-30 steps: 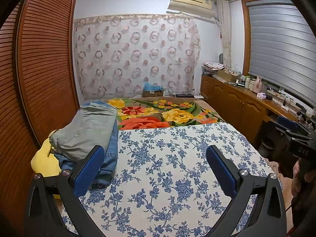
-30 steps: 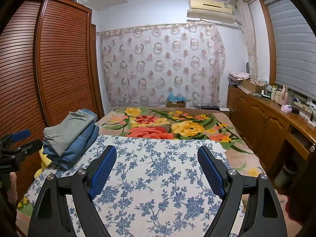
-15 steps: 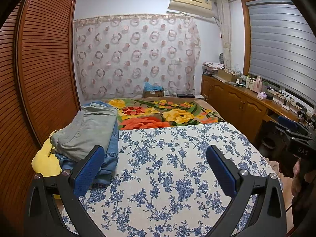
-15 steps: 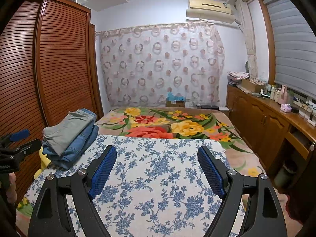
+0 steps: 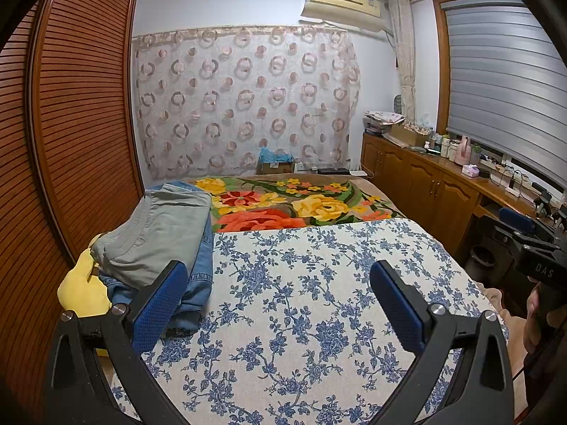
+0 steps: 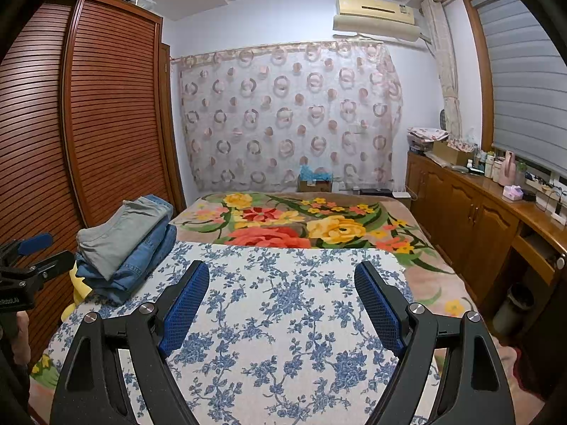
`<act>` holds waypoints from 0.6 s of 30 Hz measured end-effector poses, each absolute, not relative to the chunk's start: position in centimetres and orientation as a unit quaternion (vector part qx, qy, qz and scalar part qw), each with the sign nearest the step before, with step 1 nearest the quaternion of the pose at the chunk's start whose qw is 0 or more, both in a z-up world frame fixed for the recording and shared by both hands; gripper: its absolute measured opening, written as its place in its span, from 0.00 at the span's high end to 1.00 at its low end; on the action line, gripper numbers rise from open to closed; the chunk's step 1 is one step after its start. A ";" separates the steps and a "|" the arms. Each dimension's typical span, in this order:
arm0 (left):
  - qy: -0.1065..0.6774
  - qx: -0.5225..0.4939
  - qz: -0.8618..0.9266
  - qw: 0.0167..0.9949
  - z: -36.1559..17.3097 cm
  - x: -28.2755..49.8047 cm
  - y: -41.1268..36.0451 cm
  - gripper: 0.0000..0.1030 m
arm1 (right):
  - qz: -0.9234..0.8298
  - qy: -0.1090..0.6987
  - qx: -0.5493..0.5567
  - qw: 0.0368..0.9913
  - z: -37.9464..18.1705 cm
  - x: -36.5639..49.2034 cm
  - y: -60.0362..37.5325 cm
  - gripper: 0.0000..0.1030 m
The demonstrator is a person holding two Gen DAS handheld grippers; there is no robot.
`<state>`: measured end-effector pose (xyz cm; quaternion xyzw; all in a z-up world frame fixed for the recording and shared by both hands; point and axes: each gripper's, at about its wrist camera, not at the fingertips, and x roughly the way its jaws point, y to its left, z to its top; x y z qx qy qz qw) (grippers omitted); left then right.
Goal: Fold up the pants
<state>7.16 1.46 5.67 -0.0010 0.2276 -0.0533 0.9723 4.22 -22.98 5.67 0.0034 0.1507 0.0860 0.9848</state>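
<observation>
A pile of pants lies at the bed's left edge: grey pants point(image 5: 166, 233) on top of blue jeans point(image 5: 200, 276), with a yellow garment point(image 5: 83, 292) underneath. The pile also shows in the right wrist view, grey pants point(image 6: 120, 233) over jeans point(image 6: 141, 269). My left gripper point(image 5: 280, 294) is open and empty, held above the blue-flowered sheet point(image 5: 319, 301), its left finger just in front of the pile. My right gripper point(image 6: 283, 297) is open and empty above the same sheet point(image 6: 283, 318), to the right of the pile.
A floral blanket point(image 5: 294, 205) covers the far half of the bed. A slatted wooden wardrobe point(image 5: 71, 124) stands close on the left. A wooden cabinet point(image 6: 478, 212) with bottles and boxes runs along the right wall. A bin point(image 6: 514, 308) stands by the bed's right side.
</observation>
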 end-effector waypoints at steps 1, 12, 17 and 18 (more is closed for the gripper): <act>0.228 -0.001 -0.053 0.972 5.7 7.2 1.5 0.00 | 0.085 0.150 0.004 0.985 5.7 4.2 -23.0 0.17; 0.227 -0.001 -0.053 0.972 5.6 7.1 1.4 0.00 | 0.085 0.150 0.004 0.985 5.6 4.2 -23.0 0.17; 0.227 -0.001 -0.053 0.972 5.6 7.2 1.5 0.00 | 0.086 0.151 0.003 0.985 5.6 4.2 -23.0 0.17; 0.227 -0.001 -0.053 0.972 5.6 7.2 1.4 0.00 | 0.085 0.151 0.003 0.985 5.6 4.2 -23.0 0.17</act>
